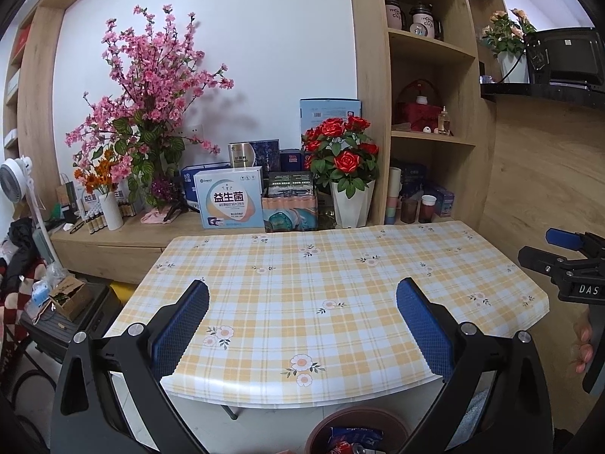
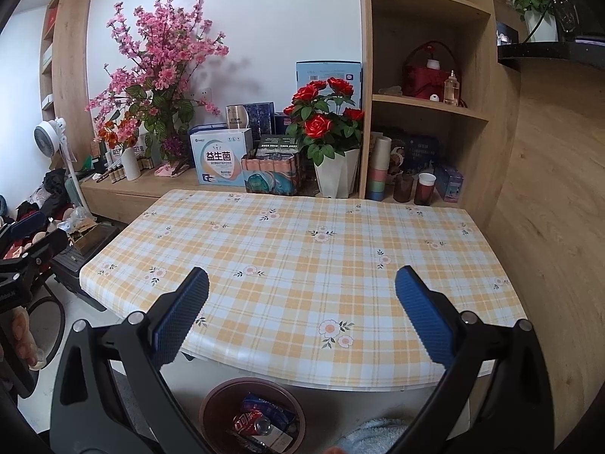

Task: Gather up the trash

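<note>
The worktop (image 2: 302,249) lay bare under its plaid cloth, its rounded near edge overhanging the brown bin (image 2: 211,408) on the floor. In the bin sat a red can (image 2: 254,424) and blue wrappers (image 2: 264,406), partly cut off in the left wrist view. The left hand-held gripper (image 1: 302,325) and the right hand-held gripper (image 2: 302,321) both stood wide, holding nothing.
</note>
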The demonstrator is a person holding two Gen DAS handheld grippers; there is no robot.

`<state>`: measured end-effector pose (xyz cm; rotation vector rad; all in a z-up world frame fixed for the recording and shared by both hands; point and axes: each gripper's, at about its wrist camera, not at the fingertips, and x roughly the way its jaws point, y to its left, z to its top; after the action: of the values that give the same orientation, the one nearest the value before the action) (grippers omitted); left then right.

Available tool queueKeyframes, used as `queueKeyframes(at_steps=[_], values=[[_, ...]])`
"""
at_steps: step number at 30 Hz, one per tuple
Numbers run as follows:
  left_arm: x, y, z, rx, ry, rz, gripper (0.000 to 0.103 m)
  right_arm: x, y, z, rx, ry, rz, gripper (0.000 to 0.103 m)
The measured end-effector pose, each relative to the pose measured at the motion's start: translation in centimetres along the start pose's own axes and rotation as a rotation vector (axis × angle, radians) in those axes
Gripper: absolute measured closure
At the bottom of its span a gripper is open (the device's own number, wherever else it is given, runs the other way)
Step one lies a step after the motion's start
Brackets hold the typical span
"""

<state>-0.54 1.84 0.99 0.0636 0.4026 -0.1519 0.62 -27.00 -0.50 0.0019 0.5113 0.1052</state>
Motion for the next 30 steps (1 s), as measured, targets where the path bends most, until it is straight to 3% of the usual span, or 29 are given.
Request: queueKeyframes(at_steps=[30], values=[[0.14,-0.04,-0.14,0.027,0.001,0.006,0.006,0.47,-0.27,-0.50,0.010,0.011,-0.015,0.006]])
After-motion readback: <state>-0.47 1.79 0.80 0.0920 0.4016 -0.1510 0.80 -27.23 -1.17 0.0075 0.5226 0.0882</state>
